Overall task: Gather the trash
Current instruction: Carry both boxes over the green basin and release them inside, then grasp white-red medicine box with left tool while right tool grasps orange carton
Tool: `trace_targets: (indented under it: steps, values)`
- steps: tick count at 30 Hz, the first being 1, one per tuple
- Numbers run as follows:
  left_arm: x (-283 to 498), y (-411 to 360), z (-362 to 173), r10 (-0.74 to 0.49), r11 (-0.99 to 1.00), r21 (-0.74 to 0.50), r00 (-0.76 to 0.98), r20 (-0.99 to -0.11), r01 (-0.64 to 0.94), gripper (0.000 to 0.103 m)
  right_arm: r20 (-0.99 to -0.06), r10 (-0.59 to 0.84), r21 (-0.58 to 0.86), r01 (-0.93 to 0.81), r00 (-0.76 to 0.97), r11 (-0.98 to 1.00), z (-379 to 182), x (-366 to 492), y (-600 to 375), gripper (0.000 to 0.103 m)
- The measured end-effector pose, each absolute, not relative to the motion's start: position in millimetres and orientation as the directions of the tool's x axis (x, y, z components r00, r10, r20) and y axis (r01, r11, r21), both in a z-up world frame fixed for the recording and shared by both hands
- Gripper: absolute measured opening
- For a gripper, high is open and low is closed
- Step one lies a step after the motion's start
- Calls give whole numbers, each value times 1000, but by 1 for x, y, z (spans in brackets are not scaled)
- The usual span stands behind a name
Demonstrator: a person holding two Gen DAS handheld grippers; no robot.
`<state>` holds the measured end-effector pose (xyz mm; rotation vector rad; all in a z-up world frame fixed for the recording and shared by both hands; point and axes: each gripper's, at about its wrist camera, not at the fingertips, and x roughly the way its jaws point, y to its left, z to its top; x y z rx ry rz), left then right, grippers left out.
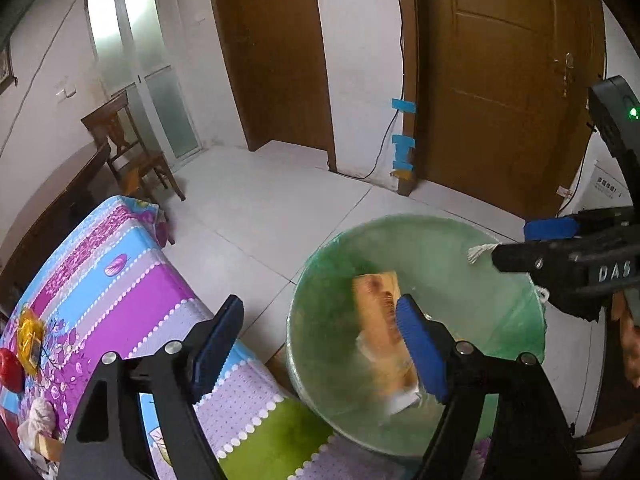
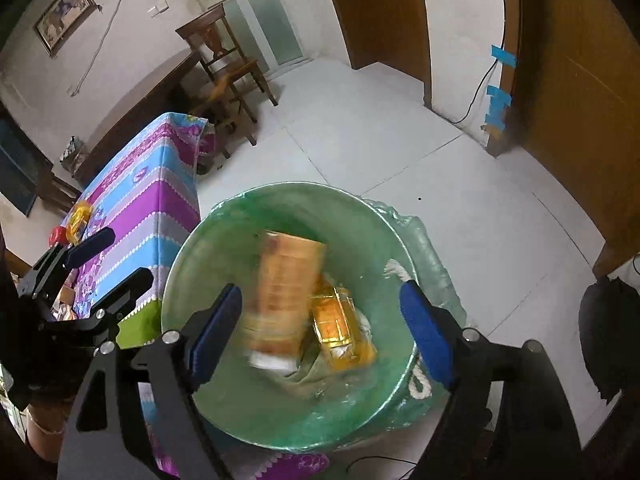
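**A:** So where's the trash at right now?

**B:** In the bin (image 2: 208, 240), the green-lined one on the floor right against the table (image 2: 168, 184) with the striped purple and blue cloth. An orange carton (image 2: 286, 280) shows up blurry over the middle of the bin, not touching either set of tongs. Can't tell if it's resting on anything. Under it, at the bottom, there's a yellow packet (image 2: 340, 320) on some crumpled white stuff.

**A:** And the tongs?

**B:** The right gripper (image 2: 320, 320) is spread wide above the bin's mouth, nothing between the blue pads. The left gripper (image 1: 320, 344) is wide apart too, hanging over the table edge and the near rim of the bin, also holding nothing.

**A:** Anything left on the table?

**B:** A red thing (image 1: 10, 368) and a yellow plastic piece (image 1: 30, 340) near the far left side, plus a whitish wad (image 1: 38, 420) close by. Too small to say what they are.
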<state>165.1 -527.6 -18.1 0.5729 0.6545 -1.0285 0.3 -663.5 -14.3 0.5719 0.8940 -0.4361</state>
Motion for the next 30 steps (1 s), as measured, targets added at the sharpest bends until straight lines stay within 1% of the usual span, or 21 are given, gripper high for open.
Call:
trace_targets:
  steps: [7, 13, 17, 20, 24, 27, 30]
  values:
    - [162, -519, -30, -561, 416, 158, 389, -730, 896, 79, -825, -114, 286, 583, 553, 761, -17, -7, -665, 78]
    - [153, -512, -29, -552, 437, 196, 433, -712, 878, 79, -818, -122, 289, 584, 562, 758, -18, -12, -659, 78]
    - [151, -494, -26, -541, 492, 214, 489, -684, 844, 79, -780, -187, 262, 583, 598, 769, -10, -16, -646, 78]
    - [153, -467, -28, -507, 570, 244, 570, -647, 785, 84, -718, -245, 259, 578, 651, 774, -1, -20, -630, 78]
    - [161, -420, -32, -446, 662, 266, 654, -611, 700, 84, -609, -345, 213, 566, 714, 797, 8, -25, -596, 78]
    - [166, -380, -28, -419, 716, 257, 695, -585, 649, 86, -505, -394, 188, 544, 768, 818, 13, -23, -566, 78]
    - [174, -337, -23, -386, 771, 238, 730, -564, 591, 86, -429, -406, 181, 517, 807, 837, 17, -19, -545, 78]
